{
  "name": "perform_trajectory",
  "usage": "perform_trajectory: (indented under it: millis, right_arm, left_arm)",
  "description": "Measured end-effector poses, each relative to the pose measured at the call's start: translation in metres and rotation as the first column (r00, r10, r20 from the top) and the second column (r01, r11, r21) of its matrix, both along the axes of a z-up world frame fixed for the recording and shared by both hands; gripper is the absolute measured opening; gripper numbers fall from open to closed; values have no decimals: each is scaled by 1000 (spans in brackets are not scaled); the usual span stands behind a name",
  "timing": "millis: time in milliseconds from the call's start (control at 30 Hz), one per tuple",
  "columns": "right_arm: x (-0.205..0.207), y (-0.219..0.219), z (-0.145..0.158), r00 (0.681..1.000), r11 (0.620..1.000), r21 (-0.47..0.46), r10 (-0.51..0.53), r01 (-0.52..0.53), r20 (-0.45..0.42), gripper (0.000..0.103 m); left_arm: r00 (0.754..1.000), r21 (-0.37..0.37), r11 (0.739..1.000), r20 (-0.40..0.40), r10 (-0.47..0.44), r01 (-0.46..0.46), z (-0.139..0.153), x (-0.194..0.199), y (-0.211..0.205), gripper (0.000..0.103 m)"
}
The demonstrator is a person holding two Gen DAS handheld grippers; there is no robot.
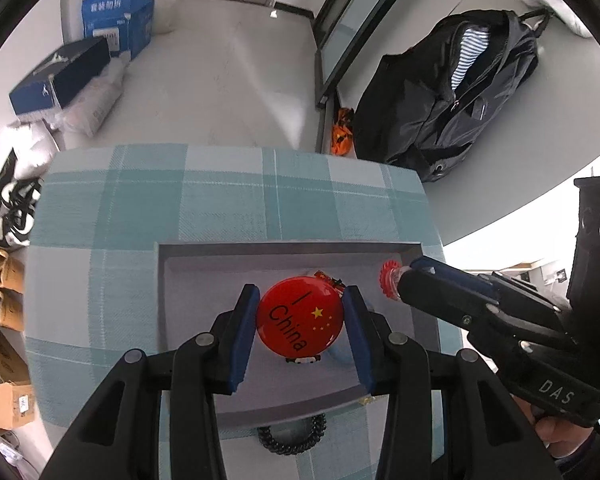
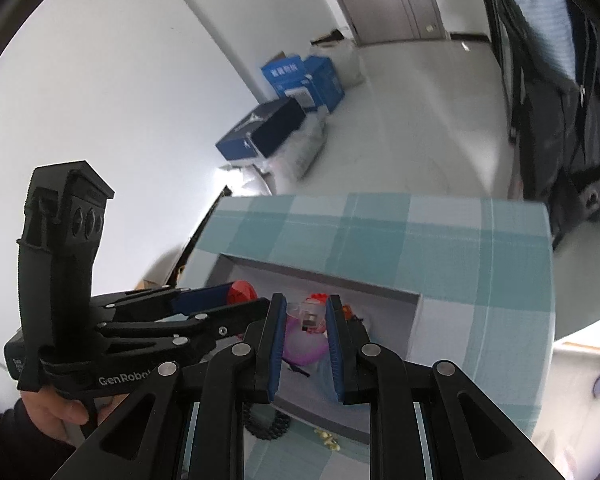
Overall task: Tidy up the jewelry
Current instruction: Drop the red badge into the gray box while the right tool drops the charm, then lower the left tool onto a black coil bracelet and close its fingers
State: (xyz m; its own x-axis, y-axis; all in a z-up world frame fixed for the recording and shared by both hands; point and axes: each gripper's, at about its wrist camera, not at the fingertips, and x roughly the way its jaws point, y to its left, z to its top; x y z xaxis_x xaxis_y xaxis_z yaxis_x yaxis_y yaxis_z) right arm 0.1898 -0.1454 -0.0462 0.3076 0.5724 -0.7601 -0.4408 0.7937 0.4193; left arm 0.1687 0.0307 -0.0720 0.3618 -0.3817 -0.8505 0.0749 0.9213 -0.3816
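One table, covered by a teal-and-white checked cloth (image 1: 228, 200); on it one shallow grey tray (image 1: 204, 264), open side up, its near edge close to the cloth's front. Two hand-held grippers are over the tray. The left gripper (image 1: 300, 312) is clenched on one round red badge (image 1: 300, 320), printed "I China" with yellow stars; both blue pads touch the badge's rim, and the badge sits above the tray's middle. The right gripper (image 2: 306, 320) is clamped on one small clear piece with a red ruffled flower top (image 1: 389, 280), held at the fingertips over the tray's far right corner as the left wrist view has it; from its own camera the piece reads as a clear block with red above, blurred, so its exact kind cannot be told. Below it in the right wrist view lies one pink-purple translucent item (image 2: 302, 346) in the tray. One small red-and-dark trinket (image 1: 330, 279) peeks out behind the badge, details too small to tell. Outside the tray, on the cloth at its near edge: one black coiled hair tie (image 1: 292, 436) and one small gold-coloured piece (image 2: 327, 438). One hand (image 2: 56, 412) grips the left gripper's handle.
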Motion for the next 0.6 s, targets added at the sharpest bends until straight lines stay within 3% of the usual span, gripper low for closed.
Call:
perform_trajectory:
  millis: [267,333,367,400,433,467,600]
  right_arm:
    - [7,-3,-8,999,1000,10,-23,23,-41,22]
    - [9,-4,-9,998,999,9,-36,36,-49,28]
    - [10,-6,-8,998,999,14,-44,45,-49,33]
    - [9,-8,-7,998,998,17,-51,52,-47,36]
    - [9,-12,-5,997,998,26,-63,64,-42,48]
    - [8,-14,-3,997,997,36,-72,73,-37,57]
    - [4,-19,1,996,995,52,-86,88,-33,61]
  left_arm:
    - [1000,-50,999,-3,-9,9,0,5,0,37]
    - [1000,-68,998,-25,-19,17,-2,7,1,38]
    - [999,-74,997,-30,-16,14,-2,7,2,40]
    - [999,-78,997,-30,-13,11,-2,6,3,53]
    - [1000,-73,997,-21,5,-6,-1,5,6,68]
    - [1000,-76,997,-5,21,-22,2,3,9,73]
    - [999,-71,997,22,40,-38,8,-4,15,74]
